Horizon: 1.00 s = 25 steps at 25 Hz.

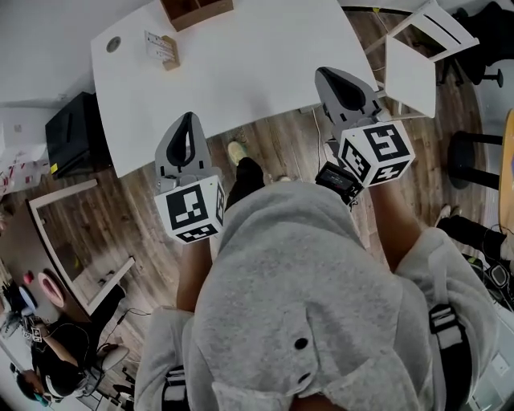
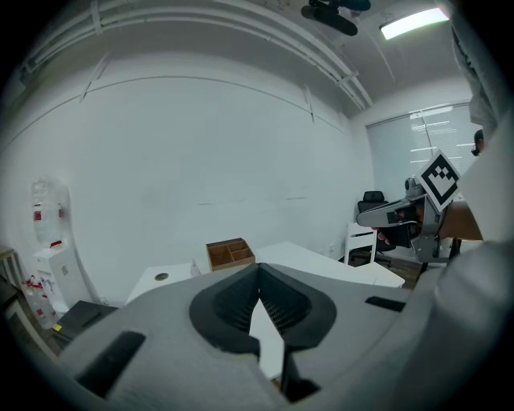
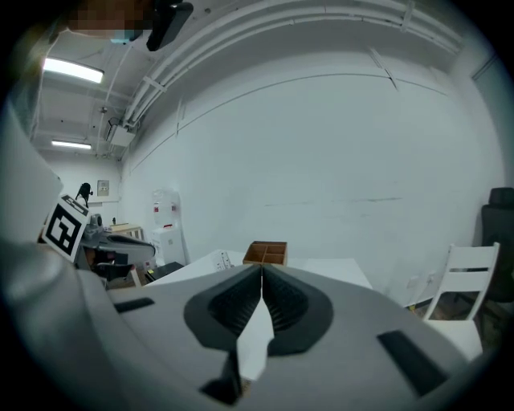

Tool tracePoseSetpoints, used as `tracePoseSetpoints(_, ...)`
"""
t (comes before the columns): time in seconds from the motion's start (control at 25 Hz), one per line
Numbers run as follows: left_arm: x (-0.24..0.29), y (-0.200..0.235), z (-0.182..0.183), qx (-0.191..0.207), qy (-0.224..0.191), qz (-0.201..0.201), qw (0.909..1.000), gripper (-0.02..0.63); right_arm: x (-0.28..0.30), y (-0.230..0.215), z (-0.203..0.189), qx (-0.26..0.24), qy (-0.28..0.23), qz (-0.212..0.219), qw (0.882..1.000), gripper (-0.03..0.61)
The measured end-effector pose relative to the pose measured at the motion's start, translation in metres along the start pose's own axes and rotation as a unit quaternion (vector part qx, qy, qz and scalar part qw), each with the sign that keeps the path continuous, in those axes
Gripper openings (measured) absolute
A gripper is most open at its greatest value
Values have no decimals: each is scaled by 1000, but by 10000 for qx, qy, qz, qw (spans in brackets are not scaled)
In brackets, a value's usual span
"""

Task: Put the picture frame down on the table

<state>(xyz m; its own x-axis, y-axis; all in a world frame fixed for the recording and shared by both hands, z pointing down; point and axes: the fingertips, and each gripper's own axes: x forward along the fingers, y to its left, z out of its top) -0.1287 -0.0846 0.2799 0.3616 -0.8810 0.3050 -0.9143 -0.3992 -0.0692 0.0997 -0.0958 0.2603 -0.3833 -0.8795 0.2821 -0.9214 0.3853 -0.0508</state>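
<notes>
1. Grey jaws of the left gripper (image 1: 188, 119) and the right gripper (image 1: 323, 74) point toward the white table (image 1: 241, 76) in the head view, both held out before the person's chest. The picture frame (image 1: 161, 46) stands on the table near the wooden box (image 1: 195, 10), well apart from both grippers.
2. Left gripper view: jaws pressed together, with nothing between them.
3. Right gripper view: jaws together too, and empty.

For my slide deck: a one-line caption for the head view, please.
Person facing a white table, left tongs and right tongs both shut and empty.
</notes>
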Motion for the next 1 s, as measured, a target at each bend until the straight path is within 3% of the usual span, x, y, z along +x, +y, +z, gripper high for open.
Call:
tracePoseSetpoints(0.4,-69,-67,-14,-12,58,259,9996,20,-84,-14,-25,145,-187,76,9997,26)
tracePoseSetpoints(1.0,-96,-99,-13,138,-19,175,9997,20,-128,-2,-27,1,-387,173,9991,26)
